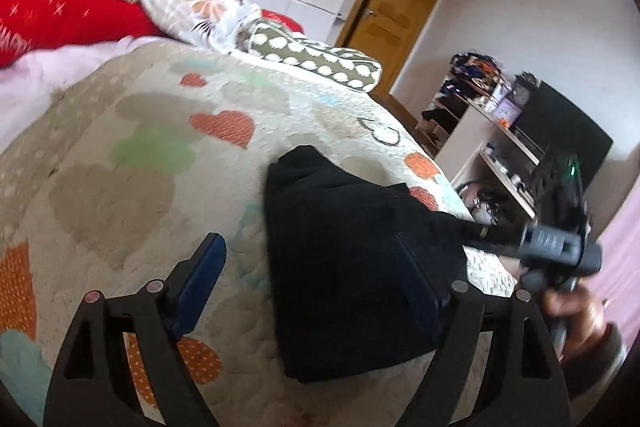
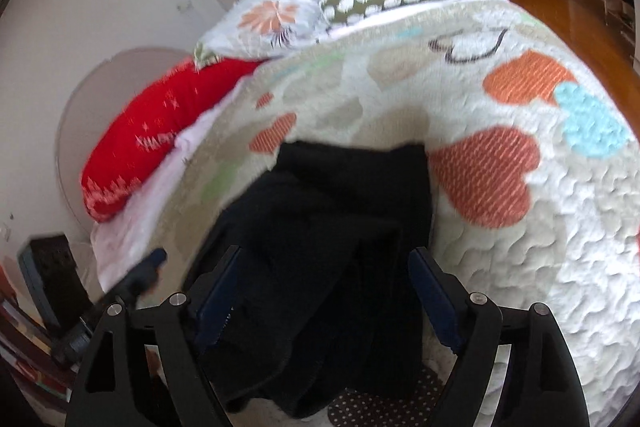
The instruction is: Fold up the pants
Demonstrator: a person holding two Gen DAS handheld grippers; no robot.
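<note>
Quilted bed (image 1: 132,163) holds 1 black pants (image 1: 344,267), 2 claws spread.

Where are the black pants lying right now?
The black pants lie on the heart-patterned quilt, near the bed's edge, between the right gripper's open fingers.

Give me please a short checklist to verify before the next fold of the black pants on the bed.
1. Left tongs open: ok.
2. Right tongs open, pads not pressing the cloth: ok.
3. Black pants lying on the quilt, not hanging off: ok.
4. Pants already folded at least once, layers stacked: ok.
5. Edges lined up neatly: cannot tell, image blurred.
6. Pillows apart from the pants: ok.
</note>
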